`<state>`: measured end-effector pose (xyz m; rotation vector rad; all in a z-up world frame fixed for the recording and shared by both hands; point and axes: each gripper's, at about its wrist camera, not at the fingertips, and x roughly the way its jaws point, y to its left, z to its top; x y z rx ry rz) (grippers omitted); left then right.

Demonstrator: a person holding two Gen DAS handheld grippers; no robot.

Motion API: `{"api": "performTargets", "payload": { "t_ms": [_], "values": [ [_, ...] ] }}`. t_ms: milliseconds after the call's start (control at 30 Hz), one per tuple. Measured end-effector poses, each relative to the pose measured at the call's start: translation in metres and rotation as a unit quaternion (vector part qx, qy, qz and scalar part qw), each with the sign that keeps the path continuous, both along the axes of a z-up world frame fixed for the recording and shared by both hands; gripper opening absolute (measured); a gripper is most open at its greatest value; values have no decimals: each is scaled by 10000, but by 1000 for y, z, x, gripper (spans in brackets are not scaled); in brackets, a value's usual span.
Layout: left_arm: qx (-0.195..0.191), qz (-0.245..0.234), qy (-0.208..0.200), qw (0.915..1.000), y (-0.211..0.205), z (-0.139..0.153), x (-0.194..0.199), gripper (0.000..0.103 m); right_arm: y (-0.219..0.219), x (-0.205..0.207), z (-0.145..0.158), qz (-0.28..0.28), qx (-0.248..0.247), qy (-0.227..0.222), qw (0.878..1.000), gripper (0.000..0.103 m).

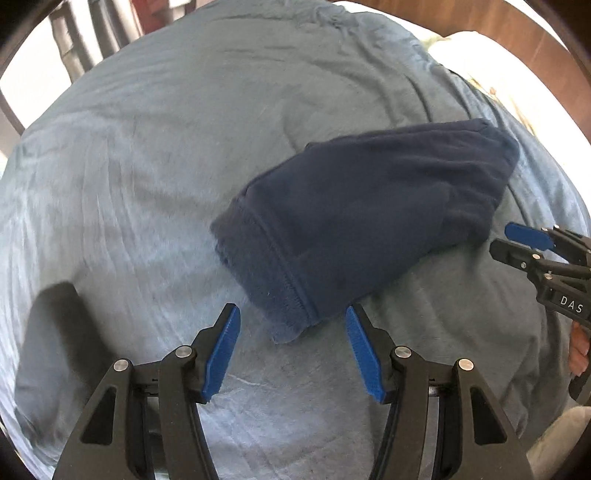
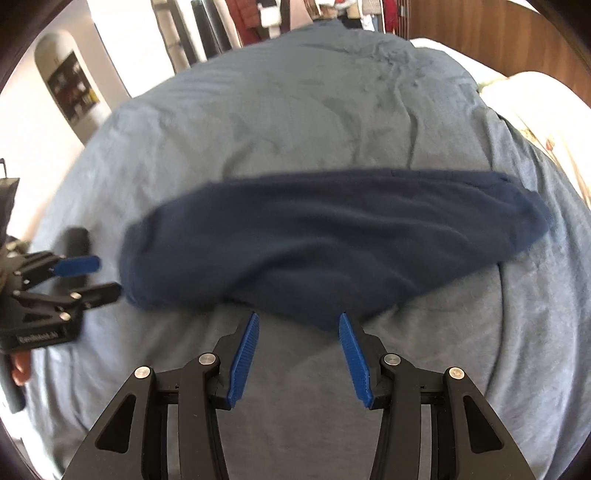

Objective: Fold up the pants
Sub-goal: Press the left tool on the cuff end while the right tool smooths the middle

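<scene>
Dark navy pants (image 1: 362, 218) lie folded into a long flat bundle on a grey-blue bedspread (image 1: 147, 166). In the right wrist view the pants (image 2: 332, 240) stretch left to right across the middle. My left gripper (image 1: 291, 317) is open and empty, just short of the hemmed end of the pants. My right gripper (image 2: 297, 325) is open and empty at the near edge of the pants. Each gripper also shows in the other's view, the right one (image 1: 517, 240) at the far right, the left one (image 2: 99, 277) at the far left, both open.
The grey-blue bedspread (image 2: 295, 110) covers the bed. A white pillow (image 2: 546, 110) lies at the right beside a wooden headboard (image 2: 498, 29). Hanging clothes and a wall niche (image 2: 70, 88) are beyond the far edge. My gripper's shadow (image 1: 55, 350) falls on the left.
</scene>
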<state>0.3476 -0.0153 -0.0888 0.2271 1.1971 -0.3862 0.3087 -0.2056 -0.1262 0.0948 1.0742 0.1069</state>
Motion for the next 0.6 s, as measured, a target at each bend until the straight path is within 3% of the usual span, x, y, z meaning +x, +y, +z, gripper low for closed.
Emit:
{"api": "performTargets", "payload": {
  "t_ms": [233,400,600],
  "values": [
    [-8,-162,-14,9999,-3,-15,-4,58,0,-3,-27,77,-268,181,9994,47],
    [-73,-175,206,9996,-6,-28,-1,58,-1,-1,-39,123,-374,290,9988,47],
    [-105,-163,128,9997,-8,-27,3,57,1,1,-37,258,-615,86,9977,47]
  ]
}}
